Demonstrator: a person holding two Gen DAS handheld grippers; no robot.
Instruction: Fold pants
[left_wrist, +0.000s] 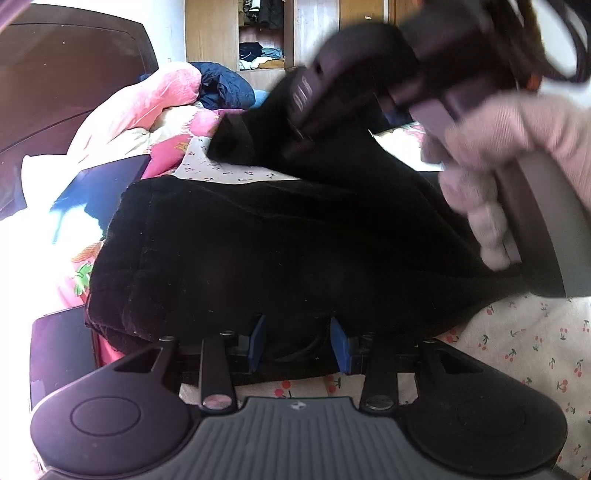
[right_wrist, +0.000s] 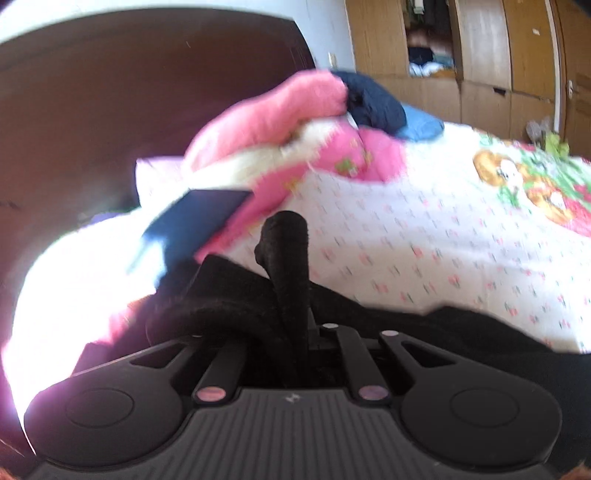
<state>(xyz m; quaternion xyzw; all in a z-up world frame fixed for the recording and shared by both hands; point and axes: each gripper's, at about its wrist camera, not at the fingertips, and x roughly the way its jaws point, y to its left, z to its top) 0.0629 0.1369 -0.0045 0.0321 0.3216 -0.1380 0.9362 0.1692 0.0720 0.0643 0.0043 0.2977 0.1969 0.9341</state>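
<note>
The black pants (left_wrist: 280, 251) hang as a thick folded bundle over the cherry-print bed sheet (left_wrist: 524, 347). My left gripper (left_wrist: 299, 345) is under the bundle's near edge. Its blue pads (left_wrist: 258, 343) stand part way apart, with their tips buried in the cloth they grip. At the upper right a hand (left_wrist: 498, 155) holds my right gripper (left_wrist: 288, 125), blurred, above the bundle with an end of the pants in it. In the right wrist view a narrow strip of the pants (right_wrist: 291, 280) stands up from between the shut jaws of my right gripper (right_wrist: 295, 332).
A pink quilt (right_wrist: 280, 122) and a dark blue garment (right_wrist: 373, 99) are heaped at the head of the bed, below a dark headboard (right_wrist: 147, 92). A dark flat slab (right_wrist: 207, 214) leans on the quilt. Wooden wardrobes (right_wrist: 480, 55) stand behind. The sheet (right_wrist: 424, 240) lies bare to the right.
</note>
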